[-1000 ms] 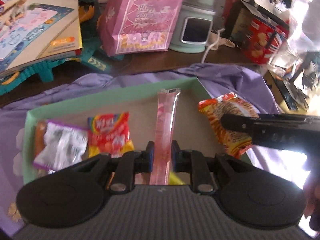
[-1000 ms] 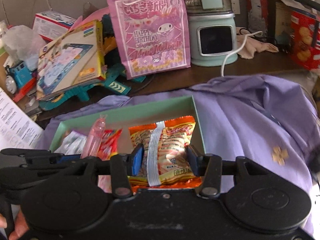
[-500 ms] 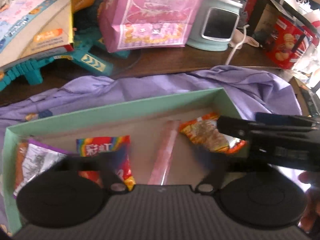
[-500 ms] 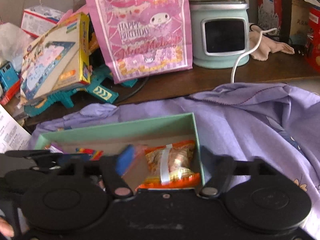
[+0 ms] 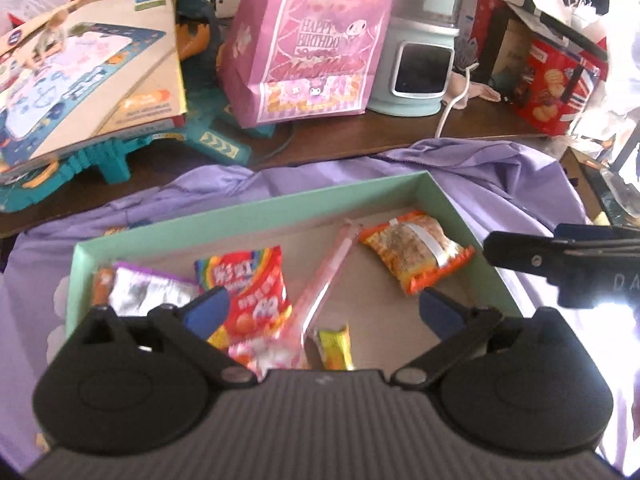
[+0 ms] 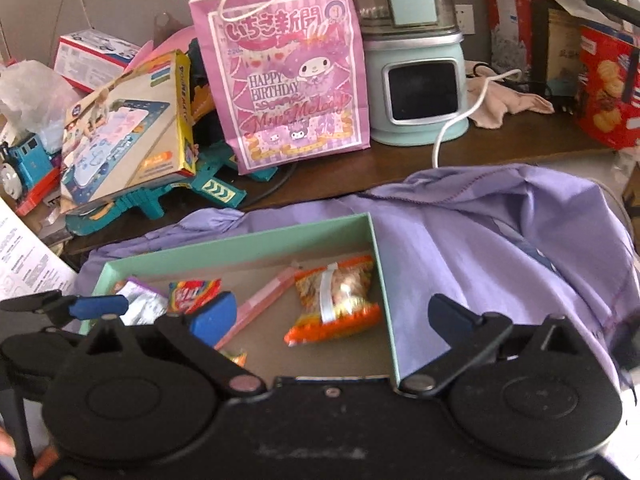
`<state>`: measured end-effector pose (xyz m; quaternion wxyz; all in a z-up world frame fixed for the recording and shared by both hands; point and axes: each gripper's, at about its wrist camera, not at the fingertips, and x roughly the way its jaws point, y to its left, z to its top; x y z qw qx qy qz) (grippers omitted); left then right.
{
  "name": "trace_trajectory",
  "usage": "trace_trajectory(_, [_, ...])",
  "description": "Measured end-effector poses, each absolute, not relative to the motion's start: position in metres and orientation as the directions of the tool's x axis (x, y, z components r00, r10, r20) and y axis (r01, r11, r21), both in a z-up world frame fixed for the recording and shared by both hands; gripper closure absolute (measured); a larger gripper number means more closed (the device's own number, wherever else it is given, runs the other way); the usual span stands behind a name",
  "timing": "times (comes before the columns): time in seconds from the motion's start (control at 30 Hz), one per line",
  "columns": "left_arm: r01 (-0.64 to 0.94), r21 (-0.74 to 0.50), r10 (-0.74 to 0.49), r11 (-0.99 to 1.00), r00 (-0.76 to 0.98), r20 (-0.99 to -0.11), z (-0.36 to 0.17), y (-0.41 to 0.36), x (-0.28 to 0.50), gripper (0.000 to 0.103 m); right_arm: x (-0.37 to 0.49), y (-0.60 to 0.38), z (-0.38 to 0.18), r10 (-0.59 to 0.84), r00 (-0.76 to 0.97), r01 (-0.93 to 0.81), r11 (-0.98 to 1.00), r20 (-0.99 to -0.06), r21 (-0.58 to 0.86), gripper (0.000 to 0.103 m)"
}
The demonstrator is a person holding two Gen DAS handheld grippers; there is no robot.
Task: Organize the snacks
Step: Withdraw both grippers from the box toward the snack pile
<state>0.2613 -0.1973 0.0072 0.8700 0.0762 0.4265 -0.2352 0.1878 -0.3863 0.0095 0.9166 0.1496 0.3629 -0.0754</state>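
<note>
Grippers both wide open, jaws still spreading, nothing pinched: my left gripper (image 5: 322,312) hangs over the red rainbow candy bag (image 5: 250,280) & pink tube (image 5: 326,276); my right gripper (image 6: 334,320) sits above the orange snack pack (image 6: 336,300). Mint tray (image 5: 248,210) holds 5 snacks: those 3 + silver pouch (image 5: 148,292) + small yellow pack (image 5: 334,346), all lying flat. Tray on purple cloth (image 6: 480,248) over a brown table (image 6: 360,164); 1 pink birthday bag (image 6: 286,76) & mint appliance (image 6: 416,92) at back w/ toy clutter.
</note>
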Motion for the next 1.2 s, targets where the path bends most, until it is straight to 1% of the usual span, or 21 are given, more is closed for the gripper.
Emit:
trace_trajectory(0.17, [0.489, -0.083, -0.378, 0.868, 0.544, -0.749, 0.019, -0.177, 0.223, 0.000, 0.152, -0.377, 0.018, -0.023, 0.725, 0.252, 0.939, -0.689, 0.235, 0.000])
trace_trajectory(0.23, [0.496, -0.112, -0.404, 0.861, 0.534, -0.743, 0.022, -0.170, 0.208, 0.000, 0.138, -0.372, 0.020, -0.022, 0.724, 0.251, 0.939, -0.689, 0.234, 0.000])
trace_trajectory(0.33, [0.505, -0.164, -0.440, 0.848, 0.495, -0.749, 0.025, -0.161, 0.187, 0.000, 0.117, -0.364, 0.023, -0.022, 0.721, 0.253, 0.939, -0.692, 0.234, 0.000])
trace_trajectory(0.43, [0.520, -0.149, -0.433, 0.841, 0.482, -0.762, 0.023, -0.157, 0.163, 0.000, 0.094, -0.359, 0.023, -0.007, 0.719, 0.254, 0.933, -0.695, 0.253, 0.000])
trace_trajectory(0.73, [0.542, -0.120, -0.396, 0.832, 0.427, -0.813, -0.011, -0.149, 0.103, 0.000, 0.033, -0.343, 0.005, 0.015, 0.674, 0.241, 0.941, -0.739, 0.239, 0.000])
trace_trajectory(1.03, [0.642, -0.087, -0.385, 0.762, 0.341, -0.857, -0.054, -0.165, 0.054, 0.000, -0.005, -0.340, -0.032, 0.015, 0.625, 0.312, 0.912, -0.781, 0.267, 0.000])
trace_trajectory(1.1, [0.662, -0.079, -0.383, 0.745, 0.327, -0.864, -0.060, -0.169, 0.047, 0.001, -0.011, -0.339, -0.038, 0.021, 0.622, 0.320, 0.905, -0.782, 0.279, 0.006])
trace_trajectory(1.17, [0.672, -0.081, -0.381, 0.736, 0.313, -0.870, -0.064, -0.173, 0.044, 0.005, -0.016, -0.338, -0.044, 0.035, 0.616, 0.325, 0.899, -0.787, 0.294, 0.008])
trace_trajectory(1.2, [0.674, -0.087, -0.382, 0.733, 0.303, -0.873, -0.067, -0.174, 0.042, 0.008, -0.017, -0.338, -0.046, 0.038, 0.613, 0.327, 0.897, -0.789, 0.298, 0.011])
